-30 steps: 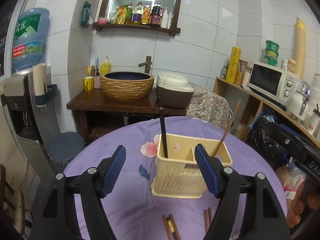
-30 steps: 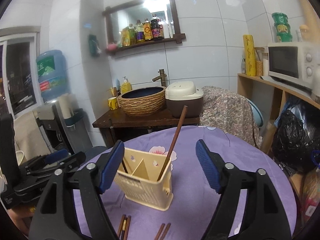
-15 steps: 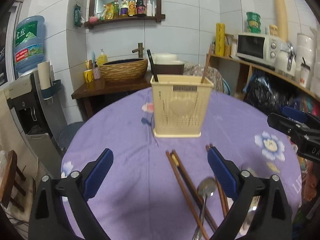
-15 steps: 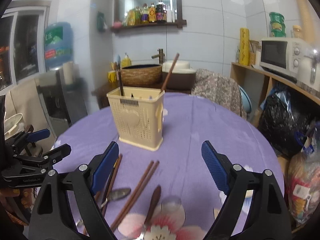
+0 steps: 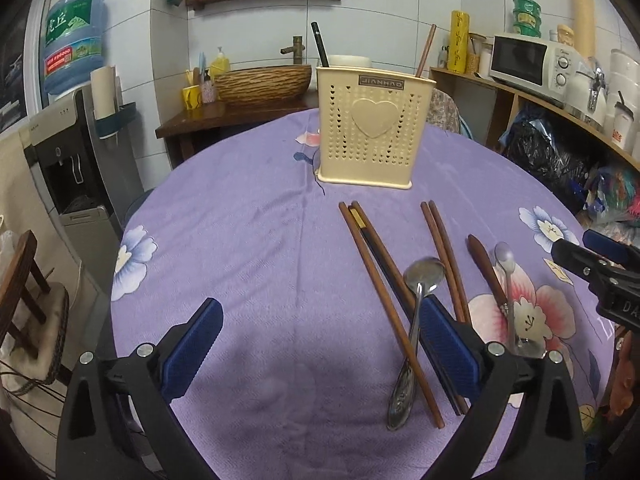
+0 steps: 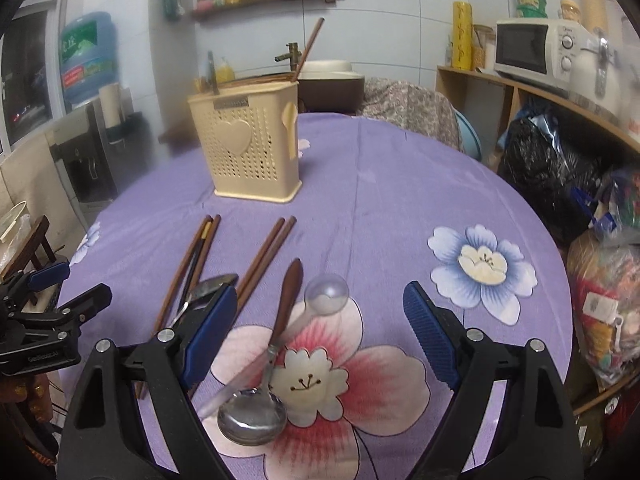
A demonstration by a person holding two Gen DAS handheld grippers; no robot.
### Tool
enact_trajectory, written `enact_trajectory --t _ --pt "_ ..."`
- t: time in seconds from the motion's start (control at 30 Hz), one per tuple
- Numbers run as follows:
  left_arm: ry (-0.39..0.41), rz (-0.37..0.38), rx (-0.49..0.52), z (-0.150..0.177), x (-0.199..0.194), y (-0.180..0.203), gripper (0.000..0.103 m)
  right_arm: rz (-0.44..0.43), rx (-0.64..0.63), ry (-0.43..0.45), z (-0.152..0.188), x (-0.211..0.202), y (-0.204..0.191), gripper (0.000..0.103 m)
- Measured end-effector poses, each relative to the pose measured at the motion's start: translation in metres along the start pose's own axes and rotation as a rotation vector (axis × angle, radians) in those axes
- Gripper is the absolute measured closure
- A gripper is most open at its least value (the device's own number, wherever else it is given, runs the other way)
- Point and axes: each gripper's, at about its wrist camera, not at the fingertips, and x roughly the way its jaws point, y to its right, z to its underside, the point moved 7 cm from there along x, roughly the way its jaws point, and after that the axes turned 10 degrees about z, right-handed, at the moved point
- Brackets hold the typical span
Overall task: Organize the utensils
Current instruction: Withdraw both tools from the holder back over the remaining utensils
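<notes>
A cream utensil holder stands on the purple tablecloth and holds a black utensil and a brown chopstick; it also shows in the right wrist view. In front of it lie brown chopsticks, a second pair, a metal spoon, and a wooden-handled spoon. A clear plastic spoon lies beside it. My left gripper is open and empty, low over the cloth beside the chopsticks. My right gripper is open and empty over the wooden-handled spoon.
A wooden sink stand with a woven basin and a water dispenser stand behind the table. Shelves with a microwave and bags are on the right. A wooden stool stands at the left.
Both grippers have pulled back from the holder and dropped toward the table's near side. The loose chopsticks and spoons now lie between the fingers. Both stay open.
</notes>
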Motion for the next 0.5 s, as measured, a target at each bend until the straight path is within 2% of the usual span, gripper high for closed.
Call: enact_trajectory --t 0.17,0.3,0.5 --pt "-0.046 0.051 0.014 0.006 0.007 0.01 0.005 0.018 0.014 -0.027 0.008 0.005 0.008 0.019" --pt "-0.096 0.042 0.017 0.008 0.018 0.012 0.006 0.024 0.013 -0.041 0.01 0.008 0.011 0.019" --pt "-0.157 0.062 0.045 0.01 0.033 0.022 0.025 0.02 -0.001 -0.055 0.012 0.012 0.007 0.019"
